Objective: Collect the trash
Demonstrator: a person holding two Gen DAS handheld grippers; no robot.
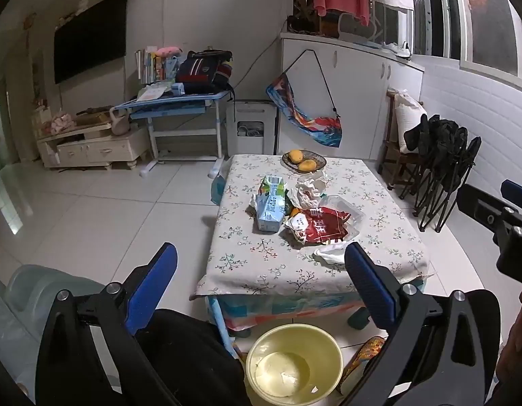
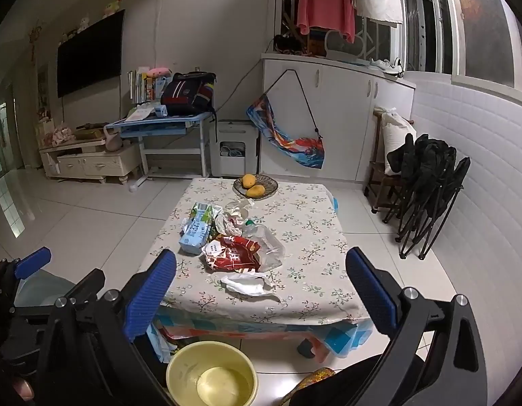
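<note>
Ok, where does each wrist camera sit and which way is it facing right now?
Left wrist: above the yellow basin, facing the table; shows the open left gripper and the right gripper's fingers.
Right wrist: further right, same heading; shows the open right gripper and a left fingertip.
Shared: basin, trash pile, mango plate.

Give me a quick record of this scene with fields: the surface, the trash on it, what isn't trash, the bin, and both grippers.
surface: low table with floral cloth
trash: blue milk carton, red snack bag, clear plastic bag, crumpled tissue near the front edge, crumpled paper
not trash: plate of mangoes at the far edge
bin: yellow basin on the floor in front of the table
left gripper: jaws open, empty
right gripper: jaws open, empty
</note>
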